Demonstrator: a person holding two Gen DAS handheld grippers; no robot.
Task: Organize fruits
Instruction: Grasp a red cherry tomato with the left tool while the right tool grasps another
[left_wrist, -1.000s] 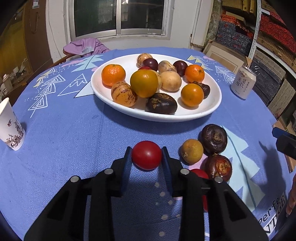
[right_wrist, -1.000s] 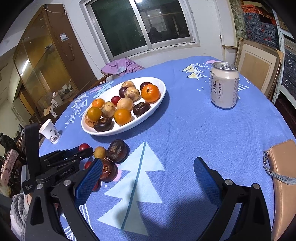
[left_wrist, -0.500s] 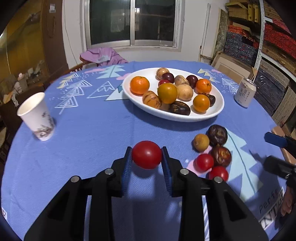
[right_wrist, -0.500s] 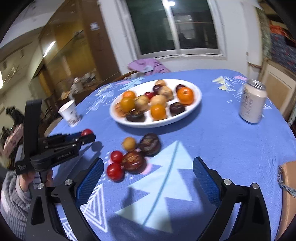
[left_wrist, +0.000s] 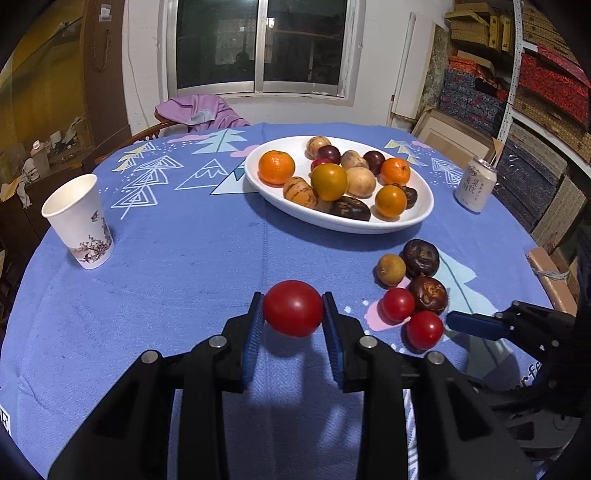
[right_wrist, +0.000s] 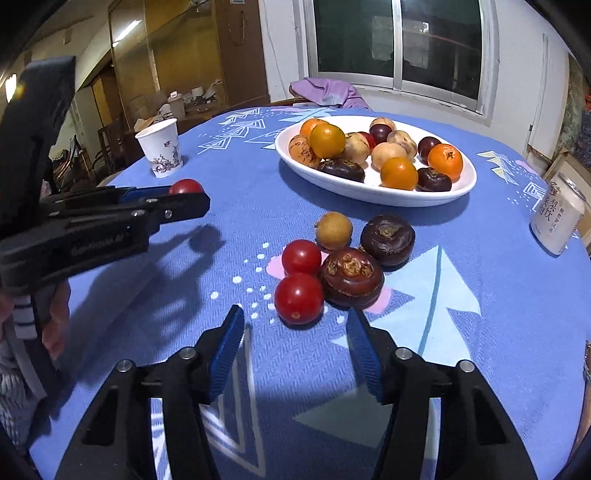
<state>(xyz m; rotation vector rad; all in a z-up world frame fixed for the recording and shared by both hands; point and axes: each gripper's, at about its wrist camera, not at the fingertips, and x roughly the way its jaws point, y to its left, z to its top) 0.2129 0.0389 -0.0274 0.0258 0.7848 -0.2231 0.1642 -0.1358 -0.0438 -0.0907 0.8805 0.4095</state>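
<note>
Left wrist: left gripper (left_wrist: 293, 319) clamps red tomato (left_wrist: 293, 313); right gripper (right_wrist: 295, 345) closing, empty.

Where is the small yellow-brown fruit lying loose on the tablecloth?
In the right wrist view the yellow-brown fruit lies mid-table, just in front of the white plate, beside a dark water chestnut and behind two red tomatoes.

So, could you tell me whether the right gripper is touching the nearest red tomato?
Apart: the right wrist view shows the right gripper open, blue cloth between its pads and the tomato.

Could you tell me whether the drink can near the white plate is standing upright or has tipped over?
Upright. The drink can stands on its base on the blue tablecloth, its top rim facing up, apart from the white plate.
</note>
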